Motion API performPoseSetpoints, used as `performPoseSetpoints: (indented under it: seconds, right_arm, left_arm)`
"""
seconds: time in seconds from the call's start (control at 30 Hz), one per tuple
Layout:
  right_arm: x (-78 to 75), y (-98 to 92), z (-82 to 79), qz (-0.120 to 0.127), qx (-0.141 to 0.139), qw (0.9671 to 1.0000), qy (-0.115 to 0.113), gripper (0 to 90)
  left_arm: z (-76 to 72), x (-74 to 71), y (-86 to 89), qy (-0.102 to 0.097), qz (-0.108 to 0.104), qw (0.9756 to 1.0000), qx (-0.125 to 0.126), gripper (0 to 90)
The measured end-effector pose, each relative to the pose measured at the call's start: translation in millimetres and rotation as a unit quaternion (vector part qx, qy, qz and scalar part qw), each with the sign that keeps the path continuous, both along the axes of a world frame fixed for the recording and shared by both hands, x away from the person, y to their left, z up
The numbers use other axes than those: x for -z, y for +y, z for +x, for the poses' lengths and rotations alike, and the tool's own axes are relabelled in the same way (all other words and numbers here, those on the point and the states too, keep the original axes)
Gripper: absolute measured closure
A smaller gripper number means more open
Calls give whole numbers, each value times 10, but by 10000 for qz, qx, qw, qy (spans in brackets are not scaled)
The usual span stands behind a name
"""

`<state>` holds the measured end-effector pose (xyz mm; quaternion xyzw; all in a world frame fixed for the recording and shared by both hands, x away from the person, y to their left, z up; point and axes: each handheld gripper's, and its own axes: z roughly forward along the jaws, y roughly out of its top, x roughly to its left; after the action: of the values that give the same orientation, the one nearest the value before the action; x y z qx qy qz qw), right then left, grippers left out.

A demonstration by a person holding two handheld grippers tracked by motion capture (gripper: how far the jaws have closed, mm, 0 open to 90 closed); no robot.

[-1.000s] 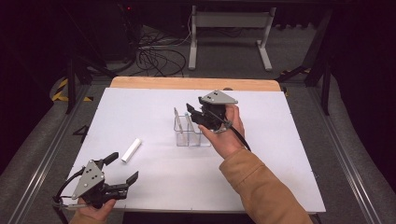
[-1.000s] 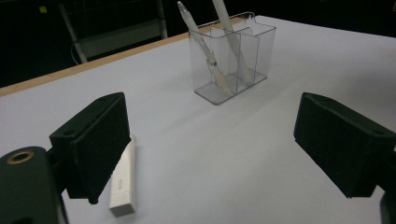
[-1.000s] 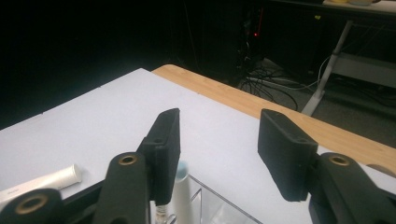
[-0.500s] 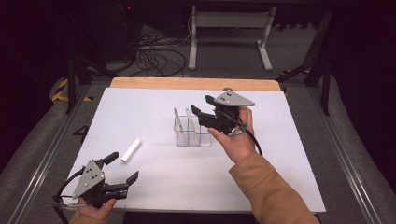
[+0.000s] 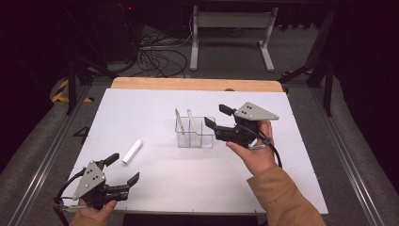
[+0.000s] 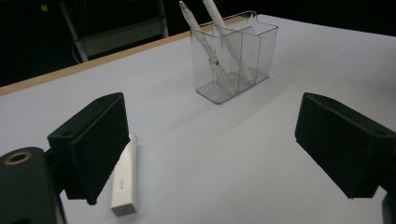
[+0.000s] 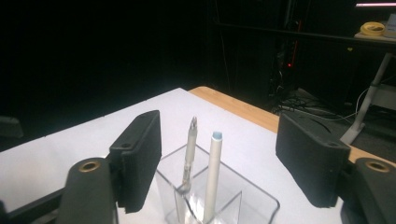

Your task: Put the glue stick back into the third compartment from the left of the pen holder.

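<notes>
Your right gripper (image 5: 212, 117), jaws just spreading and empty, sits just beside the clear holder (image 5: 195, 133); a careless swing tips it. Left gripper (image 5: 123, 168) jaws are spread.

You are working in a lab or test room: a white sheet-covered table with a pale wooden far edge (image 5: 195, 84) stands on grey carpet, a tangle of black cables (image 5: 157, 59) lies on the floor behind it, and a grey metal desk frame (image 5: 230, 35) stands in the dark background.
</notes>
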<state>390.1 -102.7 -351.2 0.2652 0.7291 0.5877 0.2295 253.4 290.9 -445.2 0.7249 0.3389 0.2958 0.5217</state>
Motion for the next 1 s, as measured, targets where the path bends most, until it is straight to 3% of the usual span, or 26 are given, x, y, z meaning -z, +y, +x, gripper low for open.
performPoseSetpoints:
  seconds: [0.33, 0.53, 0.8, 1.0]
  right_arm:
    - [277, -364, -129, -130, -38, 9999, 40, 306]
    - [455, -586, -173, -230, -2, 9995, 232, 286]
    - [639, -766, -223, -131, 84, 9987, 479, 258]
    - [695, -824, -269, -42, 93, 9987, 494, 250]
  left_arm:
    - [1, -18, 5, 50, -59, 10000, -4, 101]
    - [5, -25, -5, 31, -39, 10000, -19, 96]
    - [25, -34, 2, 102, -92, 9999, -23, 96]
    - [41, -42, 45, 178, -240, 9996, -6, 97]
